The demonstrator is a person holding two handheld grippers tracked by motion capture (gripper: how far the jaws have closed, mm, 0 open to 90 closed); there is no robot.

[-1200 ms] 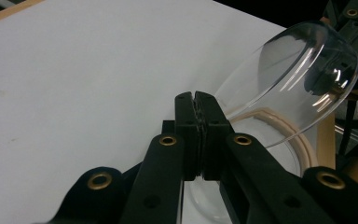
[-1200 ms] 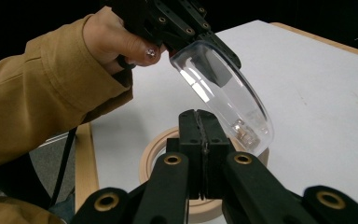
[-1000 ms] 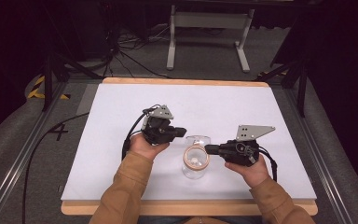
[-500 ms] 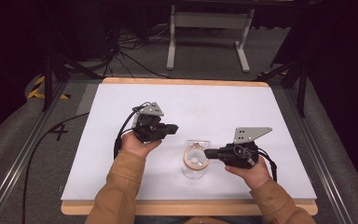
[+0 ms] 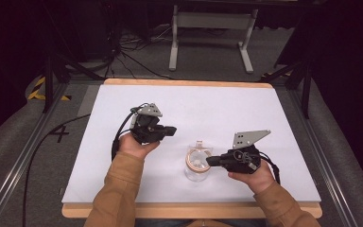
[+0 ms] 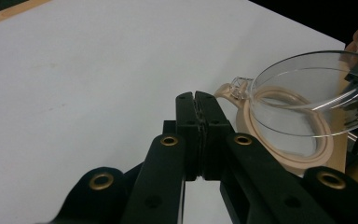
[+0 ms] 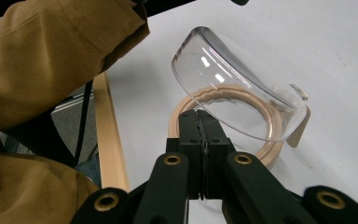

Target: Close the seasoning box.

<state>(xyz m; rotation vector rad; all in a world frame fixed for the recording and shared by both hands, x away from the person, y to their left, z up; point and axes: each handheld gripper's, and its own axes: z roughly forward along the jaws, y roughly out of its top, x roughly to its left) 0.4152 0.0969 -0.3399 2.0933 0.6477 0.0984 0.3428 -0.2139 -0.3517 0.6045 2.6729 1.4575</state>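
A small clear jar [image 5: 197,166] with a tan ring [image 6: 310,161] around its mouth stands on the white table [image 5: 227,106], near the front middle. Its clear hinged lid [image 6: 314,88] is tipped up, open above the ring [image 7: 181,116]. My right gripper [image 5: 211,161] is shut, and its tips [image 7: 198,115] rest against the ring's near edge under the lid [image 7: 233,86]; I cannot tell whether they pinch the rim. My left gripper [image 5: 172,129] is shut on nothing, a short way to the jar's left and behind it, with its tips [image 6: 197,99] beside the ring.
The table's wooden front edge [image 5: 189,210] runs below both brown sleeves [image 5: 118,189]. A grey metal stand [image 5: 210,28] and loose cables [image 5: 127,54] are on the floor behind the table. A black cable [image 5: 38,151] trails off the left side.
My left gripper has drawn back from the jar, to the left and slightly farther away. The right gripper and the jar have stayed where they were.
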